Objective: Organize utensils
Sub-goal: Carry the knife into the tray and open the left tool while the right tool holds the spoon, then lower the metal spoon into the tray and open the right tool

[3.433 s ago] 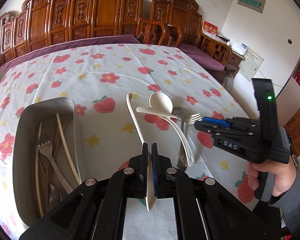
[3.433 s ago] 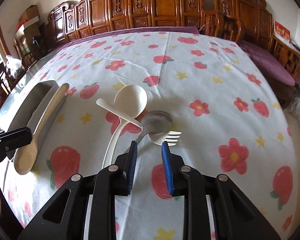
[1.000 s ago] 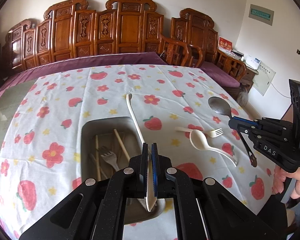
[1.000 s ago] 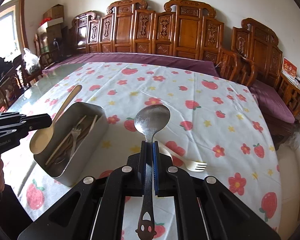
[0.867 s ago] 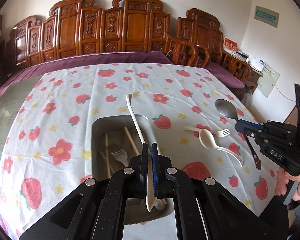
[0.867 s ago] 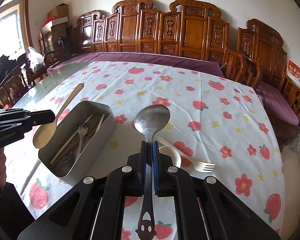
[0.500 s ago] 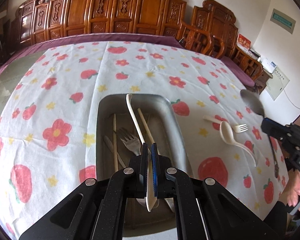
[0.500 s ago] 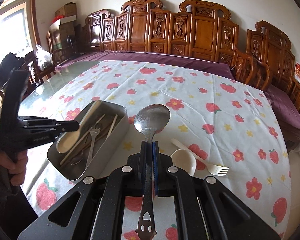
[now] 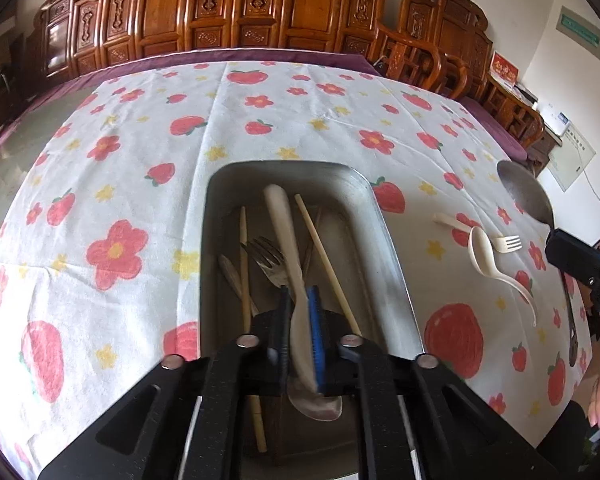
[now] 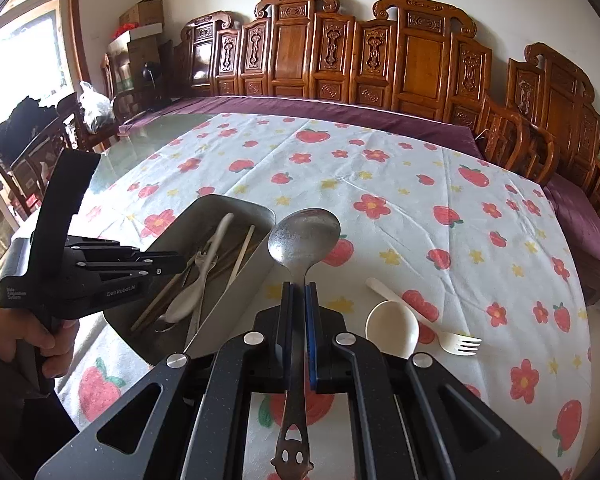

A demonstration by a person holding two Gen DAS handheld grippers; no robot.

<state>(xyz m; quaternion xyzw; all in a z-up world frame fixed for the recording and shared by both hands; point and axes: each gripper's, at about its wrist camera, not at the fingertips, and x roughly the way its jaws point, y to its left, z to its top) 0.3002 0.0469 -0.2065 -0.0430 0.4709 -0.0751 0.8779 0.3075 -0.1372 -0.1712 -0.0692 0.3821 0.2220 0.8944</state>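
Steel glints from the tray (image 9: pixel 384 224) on the strawberry-print surface (image 9: pixel 140 152), where the left gripper (image 9: pixel 298 320) hangs with jaws parted around a cream spoon (image 9: pixel 284 228); the right gripper (image 10: pixel 299 312) clamps a metal spoon (image 10: pixel 303 236) aloft beside it.

Matt metal tray (image 9: pixel 384 216), glossy steel spoon (image 10: pixel 304 236), cloth tablecloth (image 9: pixel 260 128).

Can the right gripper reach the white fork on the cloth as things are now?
Probably not to grasp it: the right gripper is shut on the metal spoon, so its jaws are taken. The path to the white fork looks free, though.
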